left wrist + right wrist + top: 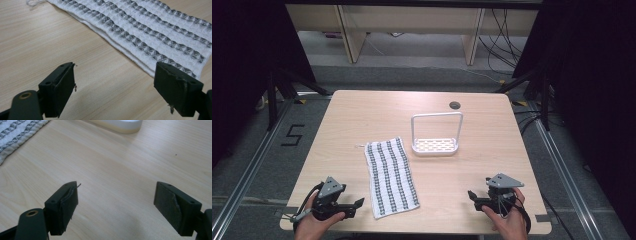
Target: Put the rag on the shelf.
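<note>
Where grey floor (pixel 422 75) surrounds, pale wooden table (pixel 362 110), cables (pixel 502 35) behind

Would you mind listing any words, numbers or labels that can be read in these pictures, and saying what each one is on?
"5": a single dark digit marked on the grey floor, to the left of the table in the high view.
Nothing else is readable: the striped towel, the white rack and both grippers, left gripper and right gripper, carry no visible text.
</note>
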Action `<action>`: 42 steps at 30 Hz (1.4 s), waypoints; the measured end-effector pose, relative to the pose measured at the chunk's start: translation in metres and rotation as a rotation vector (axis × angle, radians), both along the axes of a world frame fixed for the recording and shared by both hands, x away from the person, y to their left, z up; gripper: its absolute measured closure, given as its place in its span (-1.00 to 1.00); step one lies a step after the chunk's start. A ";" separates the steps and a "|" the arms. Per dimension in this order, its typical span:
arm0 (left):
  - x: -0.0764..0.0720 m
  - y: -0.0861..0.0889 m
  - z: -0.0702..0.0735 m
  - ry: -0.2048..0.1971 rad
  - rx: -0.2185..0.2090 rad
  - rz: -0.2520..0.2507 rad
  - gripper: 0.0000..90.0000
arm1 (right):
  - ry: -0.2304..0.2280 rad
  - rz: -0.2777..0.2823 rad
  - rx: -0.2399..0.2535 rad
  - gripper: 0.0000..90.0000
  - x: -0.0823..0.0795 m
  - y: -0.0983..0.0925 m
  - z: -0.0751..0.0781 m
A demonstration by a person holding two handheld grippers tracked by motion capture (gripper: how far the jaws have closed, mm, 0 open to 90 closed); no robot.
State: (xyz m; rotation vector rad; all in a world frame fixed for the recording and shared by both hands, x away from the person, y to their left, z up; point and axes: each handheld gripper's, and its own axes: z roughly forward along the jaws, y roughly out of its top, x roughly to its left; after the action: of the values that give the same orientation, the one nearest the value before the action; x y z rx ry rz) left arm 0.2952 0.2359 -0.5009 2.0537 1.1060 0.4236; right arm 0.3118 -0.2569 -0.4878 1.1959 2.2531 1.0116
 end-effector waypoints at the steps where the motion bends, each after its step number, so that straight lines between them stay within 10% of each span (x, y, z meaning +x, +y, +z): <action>1: 0.000 -0.001 0.001 0.006 -0.002 0.006 -0.64 | -0.022 0.006 -0.010 -0.55 0.001 0.000 -0.001; 24: -0.004 -0.014 0.000 0.002 -0.025 -0.020 -0.63 | -0.001 0.113 0.026 -0.47 -0.004 0.031 0.004; 42: -0.012 -0.032 0.000 0.007 -0.051 -0.094 -0.52 | 0.001 0.300 0.045 -0.35 -0.007 0.086 0.004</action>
State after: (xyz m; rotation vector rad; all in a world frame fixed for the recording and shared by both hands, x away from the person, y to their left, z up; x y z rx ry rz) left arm 0.2831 0.2040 -0.5007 2.0538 1.0100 0.3383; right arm 0.3050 -0.1711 -0.4837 0.8901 2.4720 1.1755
